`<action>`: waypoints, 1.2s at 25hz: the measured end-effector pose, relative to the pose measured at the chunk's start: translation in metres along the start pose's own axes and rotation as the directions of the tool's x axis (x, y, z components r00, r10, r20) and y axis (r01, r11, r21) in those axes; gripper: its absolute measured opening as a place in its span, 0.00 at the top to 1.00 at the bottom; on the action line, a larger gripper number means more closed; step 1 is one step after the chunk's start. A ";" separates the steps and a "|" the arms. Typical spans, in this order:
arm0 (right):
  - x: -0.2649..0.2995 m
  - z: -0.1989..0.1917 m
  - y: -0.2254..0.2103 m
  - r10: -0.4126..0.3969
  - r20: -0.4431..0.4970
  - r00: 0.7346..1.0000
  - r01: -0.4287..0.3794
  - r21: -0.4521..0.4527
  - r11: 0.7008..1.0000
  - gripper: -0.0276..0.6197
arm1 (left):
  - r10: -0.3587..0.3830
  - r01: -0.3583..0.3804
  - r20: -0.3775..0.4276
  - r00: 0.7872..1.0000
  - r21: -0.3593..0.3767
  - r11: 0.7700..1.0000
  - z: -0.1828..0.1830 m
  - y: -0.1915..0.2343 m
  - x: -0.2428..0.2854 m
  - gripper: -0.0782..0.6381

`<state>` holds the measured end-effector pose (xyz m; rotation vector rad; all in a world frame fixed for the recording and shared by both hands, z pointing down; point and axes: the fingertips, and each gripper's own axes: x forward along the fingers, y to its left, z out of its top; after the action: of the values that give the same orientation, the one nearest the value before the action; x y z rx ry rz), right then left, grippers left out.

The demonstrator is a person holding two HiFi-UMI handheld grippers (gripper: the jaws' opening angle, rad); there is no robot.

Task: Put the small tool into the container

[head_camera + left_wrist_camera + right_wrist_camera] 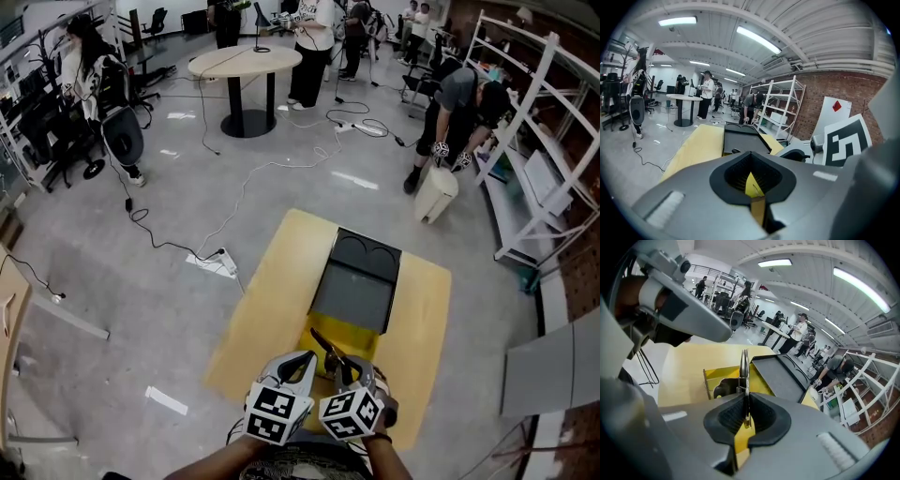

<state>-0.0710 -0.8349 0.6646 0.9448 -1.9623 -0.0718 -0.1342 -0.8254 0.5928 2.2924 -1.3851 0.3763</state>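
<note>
Right gripper view shows the right gripper point(744, 404) clamping the small tool point(744, 369) over the yellow container point(715, 375) by the near edge of the tabletop point(684, 359), the left gripper point(751, 183) closed and empty.

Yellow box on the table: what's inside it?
The yellow box stands open, lid laid back. One dark shape shows inside; I cannot tell what it is. The right gripper and the small tool that it holds cover the rest.
</note>
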 end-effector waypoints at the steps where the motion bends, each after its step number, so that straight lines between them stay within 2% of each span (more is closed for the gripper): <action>1: 0.008 0.001 0.000 -0.001 -0.016 1.000 0.000 -0.026 1.000 0.94 | 0.004 -0.004 0.000 1.000 -0.002 1.000 0.001 0.006 0.003 0.89; 5: 0.033 0.004 -0.002 -0.013 -0.086 0.996 0.002 -0.123 0.992 0.94 | 0.019 -0.019 -0.001 1.000 -0.008 1.000 0.007 0.025 0.011 0.89; 16: 0.073 0.009 -0.007 -0.038 -0.170 0.985 0.000 -0.221 0.975 0.94 | 0.035 -0.035 -0.009 0.999 -0.010 0.999 0.023 0.049 0.021 0.89; 24: 0.094 -0.002 0.006 0.018 -0.188 0.982 -0.073 -0.289 0.955 0.93 | 0.041 -0.042 -0.015 0.999 -0.008 0.999 0.013 0.054 0.032 0.89; 30: 0.090 -0.008 0.019 0.074 -0.221 0.972 -0.149 -0.345 0.927 0.95 | 0.051 -0.051 -0.012 0.999 -0.014 0.999 0.011 0.053 0.024 0.89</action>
<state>-0.1008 -0.8768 0.7420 0.5735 -1.7307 -0.2516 -0.1697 -0.8707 0.6055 2.2441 -1.4380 0.3936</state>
